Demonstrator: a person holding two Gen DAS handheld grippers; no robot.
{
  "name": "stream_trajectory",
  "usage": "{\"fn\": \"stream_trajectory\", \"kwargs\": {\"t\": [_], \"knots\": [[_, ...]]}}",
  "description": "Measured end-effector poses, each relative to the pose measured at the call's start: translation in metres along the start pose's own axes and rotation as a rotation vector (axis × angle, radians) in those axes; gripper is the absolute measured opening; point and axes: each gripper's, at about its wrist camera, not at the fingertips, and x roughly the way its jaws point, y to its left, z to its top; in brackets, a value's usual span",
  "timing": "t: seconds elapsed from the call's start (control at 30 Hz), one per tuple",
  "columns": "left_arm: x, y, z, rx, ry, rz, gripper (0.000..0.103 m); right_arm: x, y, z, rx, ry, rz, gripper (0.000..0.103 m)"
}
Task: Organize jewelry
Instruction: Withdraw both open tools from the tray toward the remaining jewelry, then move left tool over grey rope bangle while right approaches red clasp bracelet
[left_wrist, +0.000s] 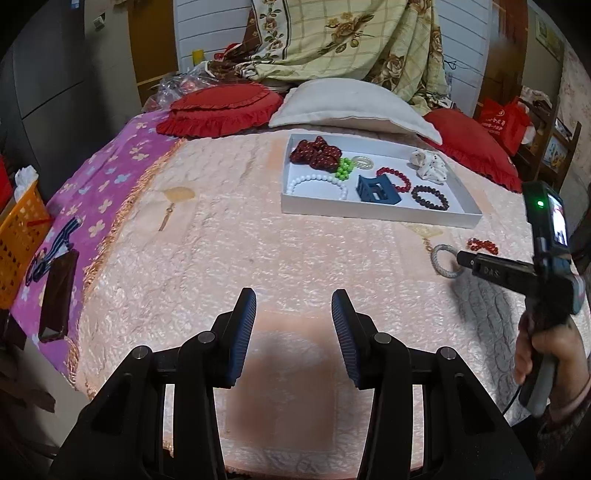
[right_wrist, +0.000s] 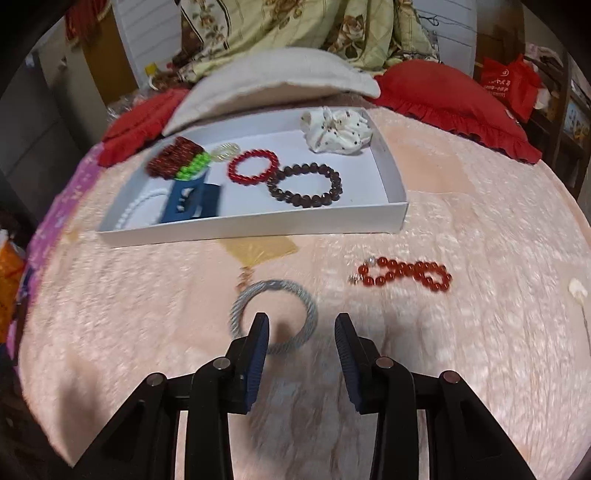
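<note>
A white tray (left_wrist: 369, 214) (right_wrist: 258, 227) lies on the pink blanket and holds several bracelets, a blue hair claw (left_wrist: 376, 190) and a white scrunchie (right_wrist: 336, 129). In front of the tray lie a grey woven bangle (left_wrist: 437, 264) (right_wrist: 273, 286) and a red bead bracelet (left_wrist: 482, 245) (right_wrist: 406, 275). My right gripper (right_wrist: 301, 328) (left_wrist: 461, 258) is low over the bangle. Its left finger sits inside the ring and its right finger outside, so the rim is between the jaws, untouched. My left gripper (left_wrist: 293, 306) hovers open over bare blanket with nothing between its fingers.
A yellow fan-shaped charm (right_wrist: 258, 249) lies between tray and bangle, another (left_wrist: 179, 194) to the tray's left. A white pillow (left_wrist: 351, 107) and red cushions (left_wrist: 221, 109) line the far side. An orange basket (left_wrist: 18, 236) and a dark case (left_wrist: 57, 295) are at the left edge.
</note>
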Motion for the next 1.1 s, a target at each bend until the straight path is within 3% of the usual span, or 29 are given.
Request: {"fn": "stream_trajectory", "kwargs": {"t": [0.17, 0.37, 0.47, 0.6, 0.83, 0.97, 1.1], "knots": [[0.008, 0.006, -0.002, -0.023, 0.022, -0.005, 0.042, 0.013, 0.007, 0.000, -0.014, 0.030, 0.011, 0.022], [0.010, 0.004, -0.002, -0.015, 0.024, -0.010, 0.042, 0.008, 0.040, -0.012, -0.080, 0.062, 0.188, 0.022], [0.011, 0.001, -0.003, 0.004, 0.028, -0.007, 0.042, -0.006, 0.044, -0.017, -0.086, 0.031, 0.216, 0.022], [0.015, -0.006, -0.005, 0.025, 0.039, -0.009, 0.042, -0.037, 0.011, -0.022, -0.019, -0.045, 0.208, 0.038], [0.026, -0.030, -0.009, 0.079, 0.067, -0.024, 0.042, -0.061, -0.085, -0.043, 0.184, -0.088, 0.095, 0.039], [0.028, -0.044, -0.011, 0.110, 0.080, -0.012, 0.042, -0.066, -0.103, -0.049, 0.236, -0.112, 0.088, 0.039], [0.029, -0.051, -0.011, 0.135, 0.090, 0.018, 0.042, -0.057, -0.100, -0.047, 0.203, -0.107, 0.100, 0.039]]}}
